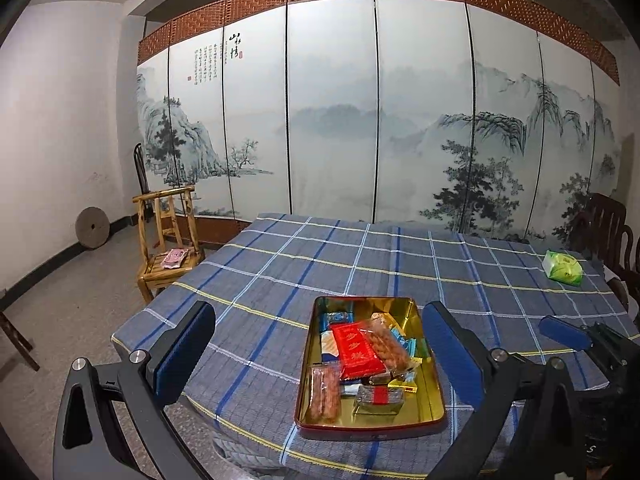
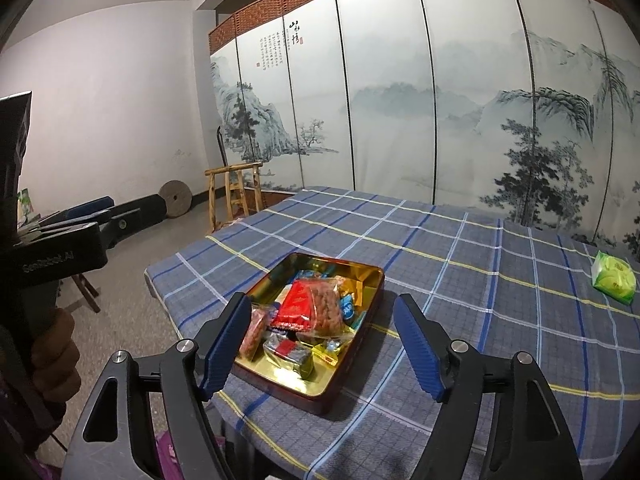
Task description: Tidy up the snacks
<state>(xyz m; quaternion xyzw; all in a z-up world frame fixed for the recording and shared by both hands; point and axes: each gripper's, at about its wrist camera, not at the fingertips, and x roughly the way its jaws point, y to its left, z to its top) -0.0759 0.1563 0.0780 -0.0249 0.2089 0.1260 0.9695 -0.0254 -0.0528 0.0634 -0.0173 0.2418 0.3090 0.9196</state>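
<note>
Left tool point(image 1: 320, 356) hangs spread wide, gripping nothing, the snack tin point(image 1: 434, 396) sitting near the surface's point(image 1: 256, 280) front edge. Right tool point(image 2: 322, 346) is also spread, empty. Lots of bare cloth toward the green packet point(image 2: 614, 282).

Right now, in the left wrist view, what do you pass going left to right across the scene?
Stone wheel → wooden chair → snack tin → green packet.
</note>
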